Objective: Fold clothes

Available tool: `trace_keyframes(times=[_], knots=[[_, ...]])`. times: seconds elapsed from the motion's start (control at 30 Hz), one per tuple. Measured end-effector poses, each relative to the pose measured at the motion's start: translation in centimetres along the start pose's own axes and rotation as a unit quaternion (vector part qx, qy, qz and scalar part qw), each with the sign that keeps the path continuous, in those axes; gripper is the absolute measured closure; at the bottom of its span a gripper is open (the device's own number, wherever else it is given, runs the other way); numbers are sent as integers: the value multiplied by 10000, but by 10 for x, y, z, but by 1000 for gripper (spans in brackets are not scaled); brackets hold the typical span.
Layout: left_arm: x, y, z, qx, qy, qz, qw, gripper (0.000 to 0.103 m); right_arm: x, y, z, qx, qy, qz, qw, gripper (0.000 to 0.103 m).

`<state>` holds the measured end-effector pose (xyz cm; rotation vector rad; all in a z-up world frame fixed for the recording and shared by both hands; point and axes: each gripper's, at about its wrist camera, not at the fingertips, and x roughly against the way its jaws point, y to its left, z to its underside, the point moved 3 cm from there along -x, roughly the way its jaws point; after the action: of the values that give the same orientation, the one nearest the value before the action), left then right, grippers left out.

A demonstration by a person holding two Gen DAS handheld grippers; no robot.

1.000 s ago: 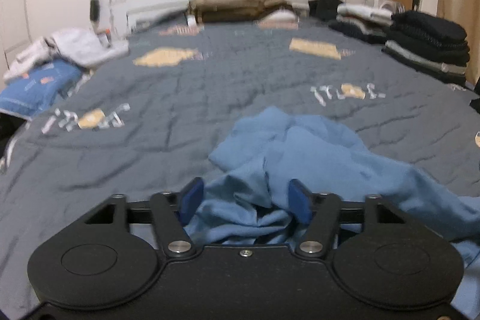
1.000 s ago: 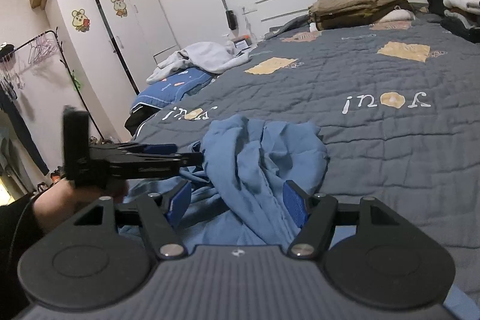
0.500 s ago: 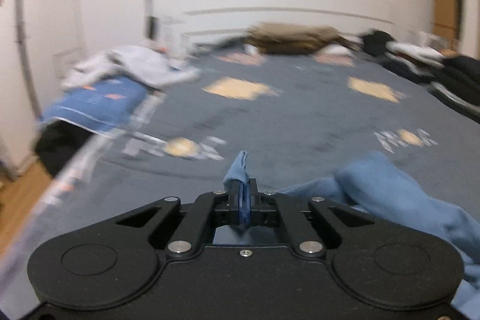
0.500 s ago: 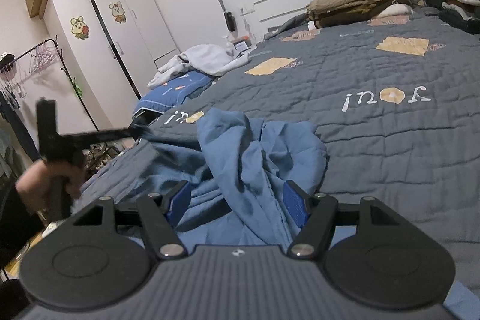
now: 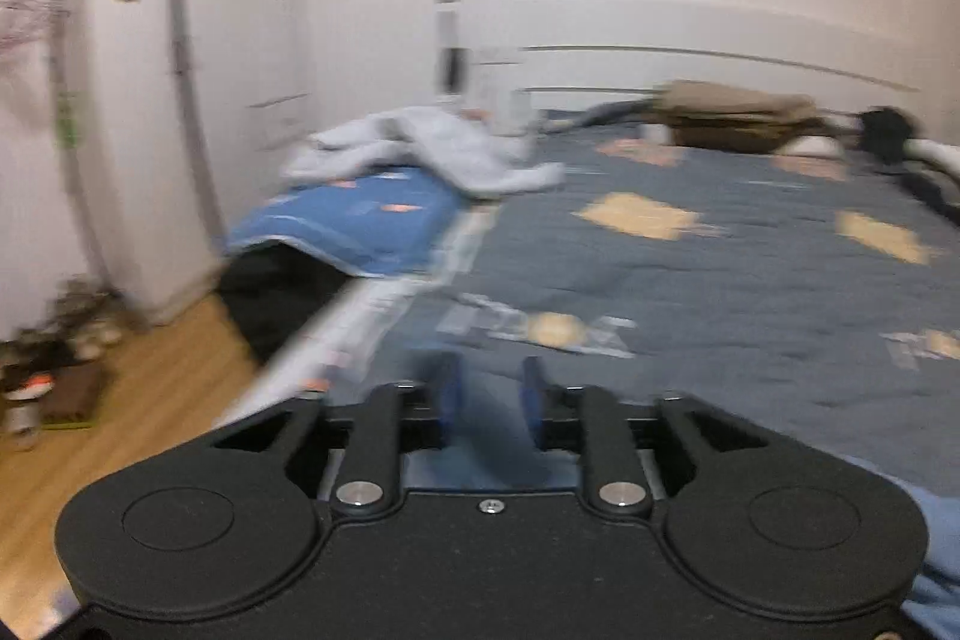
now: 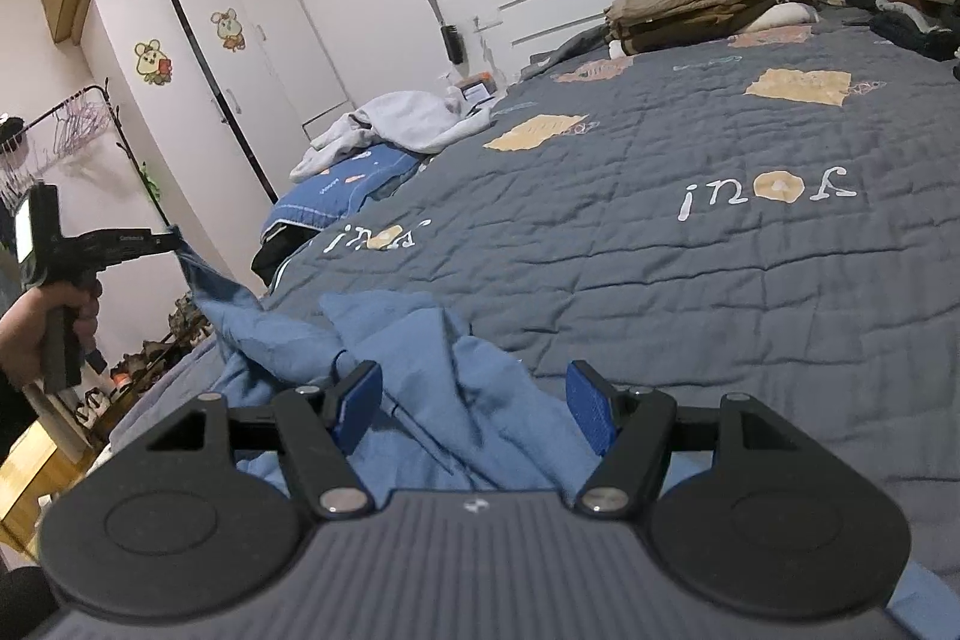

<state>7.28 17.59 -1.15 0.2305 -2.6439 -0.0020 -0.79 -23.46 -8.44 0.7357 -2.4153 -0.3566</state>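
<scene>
Blue shirt (image 6: 420, 340) sits crumpled between the right gripper's (image 6: 474, 400) wide-open fingers, unpinched. Left gripper's (image 5: 485, 388) jaws are opening, one corner hanging at its tips. Light, floppy stuff imo, so grab a hem or shoulder seam.

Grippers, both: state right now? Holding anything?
Left gripper: jaws opening, pads apart; a corner of the blue garment is at its tip.
Right gripper: open, fingers either side of the garment, not gripping it.
</scene>
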Motion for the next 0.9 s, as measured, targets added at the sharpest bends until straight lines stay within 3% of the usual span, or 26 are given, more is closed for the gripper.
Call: trace_keyframes(times=[0.03, 0.17, 0.3, 0.37, 0.47, 0.67, 0.9], knots=[[4, -12, 5, 8, 29, 213, 9998, 66, -1, 1, 1, 8, 20, -8, 10000, 36], [20, -75, 41, 173, 140, 1242, 9920, 66, -4, 4, 3, 58, 79, -36, 9999, 36], [24, -112, 73, 676, 281, 1845, 9801, 66, -5, 7, 4, 84, 85, -103, 9999, 36], [24, -121, 86, 909, 332, 2002, 9750, 66, -6, 9, 5, 135, 100, -143, 9998, 36], [28, -121, 94, 840, 352, 2192, 9714, 65, -8, 12, 5, 188, 139, -261, 9994, 36], [27, -103, 93, 1052, 303, 2372, 9653, 61, -21, 21, -6, 243, 236, -475, 9983, 36], [27, -86, 83, 1196, 250, 2411, 9628, 61, -75, 25, -31, 132, 638, -746, 9951, 35]])
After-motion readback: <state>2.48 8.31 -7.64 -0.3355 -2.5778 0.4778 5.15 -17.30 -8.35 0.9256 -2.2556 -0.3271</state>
